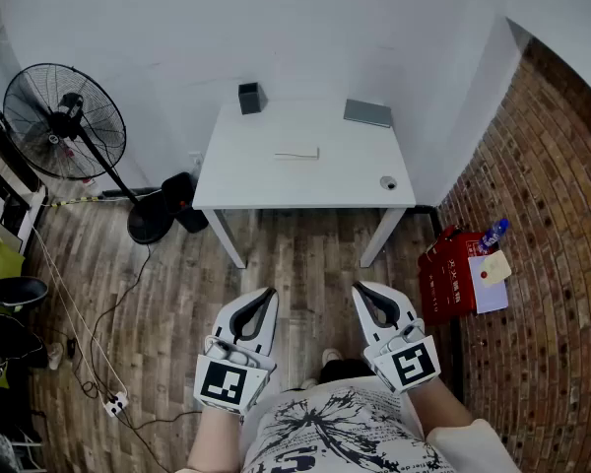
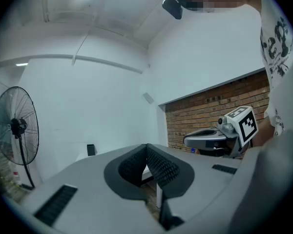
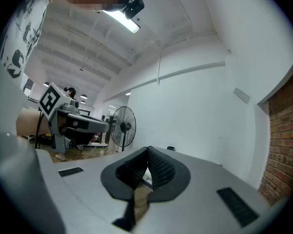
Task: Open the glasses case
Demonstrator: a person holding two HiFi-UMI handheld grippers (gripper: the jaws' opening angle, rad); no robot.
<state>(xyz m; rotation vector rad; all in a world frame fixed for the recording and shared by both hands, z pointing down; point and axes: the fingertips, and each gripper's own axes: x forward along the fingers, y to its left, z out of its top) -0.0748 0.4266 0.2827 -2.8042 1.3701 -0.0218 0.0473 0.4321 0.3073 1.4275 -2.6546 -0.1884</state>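
Observation:
A white table (image 1: 256, 170) stands ahead against the wall. On it lie a flat grey case (image 1: 367, 113) at the back right, a thin white flat piece (image 1: 295, 152) in the middle, a dark square cup (image 1: 249, 98) at the back left and a small round item (image 1: 387, 182) near the front right corner. Which flat item is the glasses case I cannot tell. My left gripper (image 1: 268, 292) and right gripper (image 1: 360, 289) hang side by side over the wooden floor, well short of the table. Both are shut with nothing between the pads (image 2: 158, 167) (image 3: 158, 168).
A standing fan (image 1: 64, 121) is left of the table, with a dark bin (image 1: 182, 200) by the table leg. Red boxes (image 1: 451, 274) lean on the brick wall (image 1: 542, 264) at the right. Cables and a power strip (image 1: 113, 402) lie on the floor at the left.

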